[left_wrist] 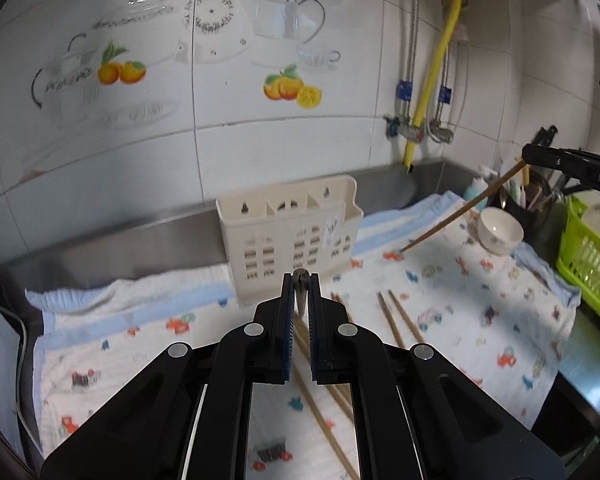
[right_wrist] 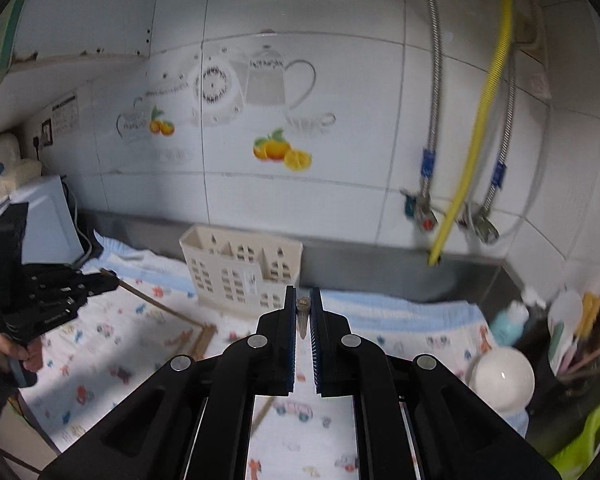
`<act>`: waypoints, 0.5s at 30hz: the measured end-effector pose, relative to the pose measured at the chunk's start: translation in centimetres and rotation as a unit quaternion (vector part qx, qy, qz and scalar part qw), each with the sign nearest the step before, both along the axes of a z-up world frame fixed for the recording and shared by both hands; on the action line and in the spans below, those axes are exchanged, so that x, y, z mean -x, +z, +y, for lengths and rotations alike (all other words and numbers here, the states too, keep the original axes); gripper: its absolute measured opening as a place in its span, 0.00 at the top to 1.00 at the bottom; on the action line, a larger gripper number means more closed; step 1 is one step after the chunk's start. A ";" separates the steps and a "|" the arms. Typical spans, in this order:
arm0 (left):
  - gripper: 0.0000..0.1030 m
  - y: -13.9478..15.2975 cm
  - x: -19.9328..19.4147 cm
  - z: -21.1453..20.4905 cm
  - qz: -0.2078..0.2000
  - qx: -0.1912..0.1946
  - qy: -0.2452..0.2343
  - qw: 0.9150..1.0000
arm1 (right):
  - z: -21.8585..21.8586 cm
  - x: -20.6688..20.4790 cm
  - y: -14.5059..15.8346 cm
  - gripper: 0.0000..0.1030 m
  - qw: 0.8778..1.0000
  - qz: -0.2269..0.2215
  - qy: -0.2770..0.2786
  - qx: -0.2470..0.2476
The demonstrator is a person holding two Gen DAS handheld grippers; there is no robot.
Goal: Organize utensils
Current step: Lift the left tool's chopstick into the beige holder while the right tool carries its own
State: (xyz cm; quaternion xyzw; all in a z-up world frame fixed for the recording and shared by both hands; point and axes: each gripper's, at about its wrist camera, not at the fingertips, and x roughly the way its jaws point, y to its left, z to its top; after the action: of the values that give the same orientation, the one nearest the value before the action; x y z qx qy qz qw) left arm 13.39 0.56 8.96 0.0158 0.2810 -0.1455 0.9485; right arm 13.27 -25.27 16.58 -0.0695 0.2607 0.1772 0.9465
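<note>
Both grippers are clamped on chopsticks. Left gripper point(left_wrist: 301, 280) pinches one chopstick point(left_wrist: 301, 300) end-on. Right gripper point(right_wrist: 303, 294) nips another chopstick point(left_wrist: 456, 216), its tip touching the cloth point(left_wrist: 500, 320).

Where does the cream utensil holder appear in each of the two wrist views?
Left wrist view: the cream utensil holder stands at centre, just beyond the claw tips, on the printed cloth.
Right wrist view: the holder stands left of centre, against the steel backsplash.
Shared landmark: the yellow hose on the tiled wall.

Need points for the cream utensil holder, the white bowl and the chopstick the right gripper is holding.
cream utensil holder point(left_wrist: 288, 236): left wrist view, front wall.
white bowl point(left_wrist: 500, 230): left wrist view, outer side.
chopstick point(left_wrist: 456, 216): left wrist view, mid-shaft, below the right gripper point(left_wrist: 526, 156).
</note>
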 end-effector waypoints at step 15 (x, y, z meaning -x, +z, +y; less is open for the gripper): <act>0.95 11.9 -3.0 0.1 -0.106 0.009 0.013 0.994 | 3.4 -7.8 3.8 0.94 0.999 0.014 0.024 -0.023</act>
State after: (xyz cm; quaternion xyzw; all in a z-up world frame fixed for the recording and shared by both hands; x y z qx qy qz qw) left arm 16.39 0.63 20.85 0.0184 0.1778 -0.1333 0.9748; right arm 21.06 -21.83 20.35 -0.0516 0.2677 0.2063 0.9397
